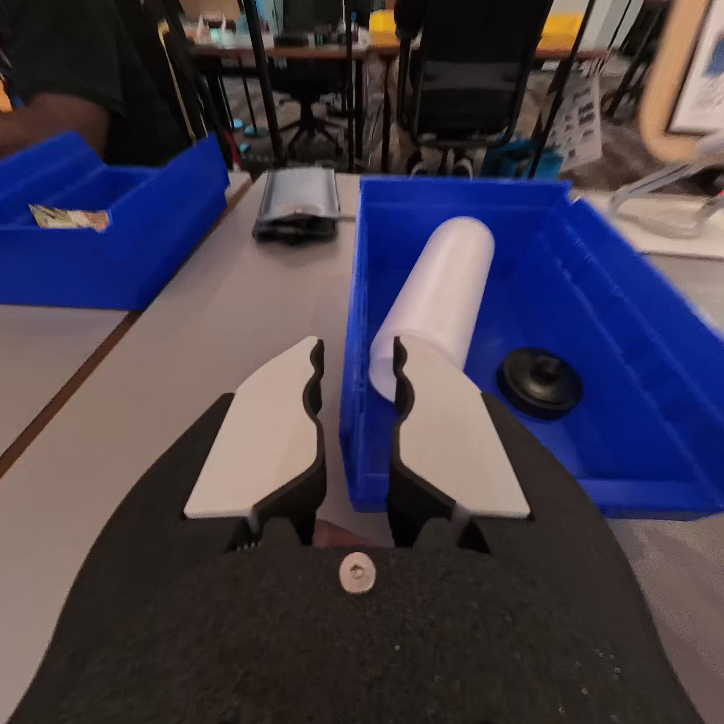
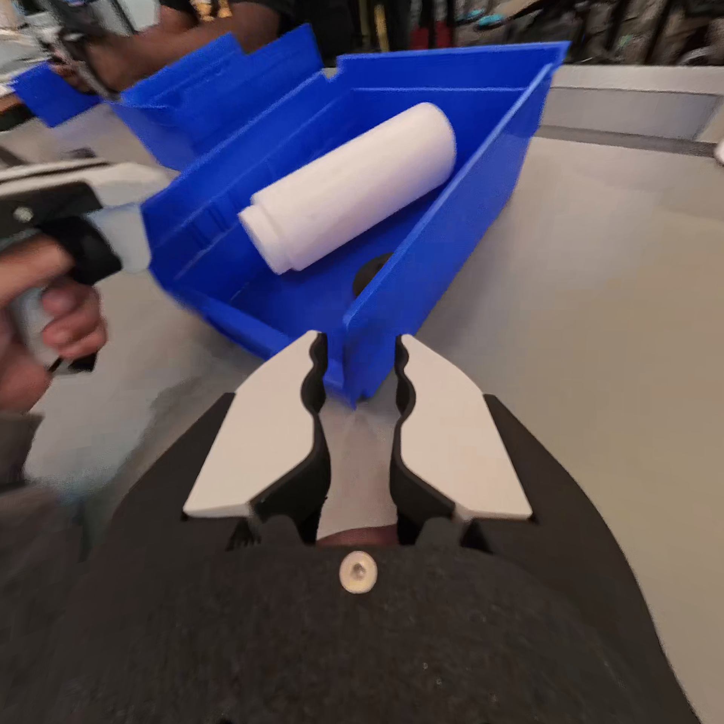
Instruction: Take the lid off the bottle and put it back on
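Observation:
A white bottle (image 1: pixel 438 297) lies on its side in a blue bin (image 1: pixel 611 376), with no lid on its neck. It also shows in the right wrist view (image 2: pixel 348 188), open neck toward me. The black lid (image 1: pixel 540 383) lies flat on the bin floor beside the bottle; in the right wrist view only a sliver of the lid (image 2: pixel 370 270) shows behind the bin wall (image 2: pixel 450 219). My left gripper (image 1: pixel 358 344) is open and empty, just before the bin's near left corner. My right gripper (image 2: pixel 360 339) is open and empty at the bin's near corner.
A second blue bin (image 1: pixel 98 243) with a small packet stands at the left. A dark grey pouch (image 1: pixel 297 207) lies on the grey table behind. A hand holding the left gripper (image 2: pixel 51 250) shows at the left in the right wrist view. Chairs and desks stand beyond the table.

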Tool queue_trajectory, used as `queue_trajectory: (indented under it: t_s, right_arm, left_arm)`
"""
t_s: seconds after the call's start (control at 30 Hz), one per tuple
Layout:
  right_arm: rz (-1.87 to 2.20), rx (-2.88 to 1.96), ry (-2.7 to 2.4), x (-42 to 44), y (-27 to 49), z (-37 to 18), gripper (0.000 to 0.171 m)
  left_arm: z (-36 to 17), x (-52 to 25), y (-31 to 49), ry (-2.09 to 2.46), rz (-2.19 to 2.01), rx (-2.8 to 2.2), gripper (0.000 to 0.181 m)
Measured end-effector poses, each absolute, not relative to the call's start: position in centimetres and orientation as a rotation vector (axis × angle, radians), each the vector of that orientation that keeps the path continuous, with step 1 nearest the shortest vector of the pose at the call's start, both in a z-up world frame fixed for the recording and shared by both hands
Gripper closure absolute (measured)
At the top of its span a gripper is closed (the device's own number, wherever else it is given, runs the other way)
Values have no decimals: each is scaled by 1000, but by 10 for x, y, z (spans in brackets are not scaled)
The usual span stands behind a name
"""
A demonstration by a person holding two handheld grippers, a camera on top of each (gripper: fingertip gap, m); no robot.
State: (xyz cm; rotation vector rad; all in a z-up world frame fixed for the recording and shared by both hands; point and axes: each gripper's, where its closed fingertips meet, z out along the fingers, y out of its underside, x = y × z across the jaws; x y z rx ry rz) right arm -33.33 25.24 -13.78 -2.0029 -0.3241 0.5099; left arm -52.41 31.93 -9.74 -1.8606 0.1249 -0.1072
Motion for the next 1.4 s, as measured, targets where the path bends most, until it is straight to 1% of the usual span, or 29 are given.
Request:
queue_trajectory:
  t_s: [0.1, 0.17, 0.3, 0.37, 0.43, 0.53, 0.67, 0.73, 0.87, 0.97, 1.23, 1.4]
  right_arm:
    - [600, -1986, -456, -310, 220, -126, 132]
    - [590, -1975, -526, -280, 199, -124, 132]
    - [388, -1942, -519, -185, 172, -127, 132]
    - [271, -1926, -442, -127, 157, -128, 132]
    - [202, -1880, -342, -73, 140, -124, 132]
    - [91, -1836, -182, 3, 113, -118, 132]
    - [65, -1703, 35, 72, 92, -88, 132]
    - [98, -1673, 89, 90, 92, -82, 132]
    - [46, -1703, 110, 111, 101, -101, 132]
    - [84, -1750, 104, 104, 106, -110, 132]
    - [-53, -1762, -42, 87, 107, -112, 136]
    - [-42, -1768, -56, 83, 108, -114, 136]
  left_arm:
    - [-70, -499, 300, 147, -249, -1777, 147]
    - [-69, -460, 282, 208, -397, -1789, 138]
    - [-88, -356, 217, 351, -712, -1832, 134]
    - [-106, -323, 188, 403, -672, -1851, 140]
    - [-117, -298, 172, 494, -625, -1883, 140]
    - [-114, -292, 171, 567, -534, -1815, 137]
    - [-114, -326, 193, 448, -453, -1831, 136]
    - [-116, -345, 204, 368, -432, -1856, 134]
    - [-121, -368, 215, 294, -374, -1884, 133]
    - [-121, -367, 215, 307, -361, -1880, 133]
    - [-128, -355, 211, 394, -318, -1894, 130]
    - [-131, -355, 210, 393, -338, -1913, 130]
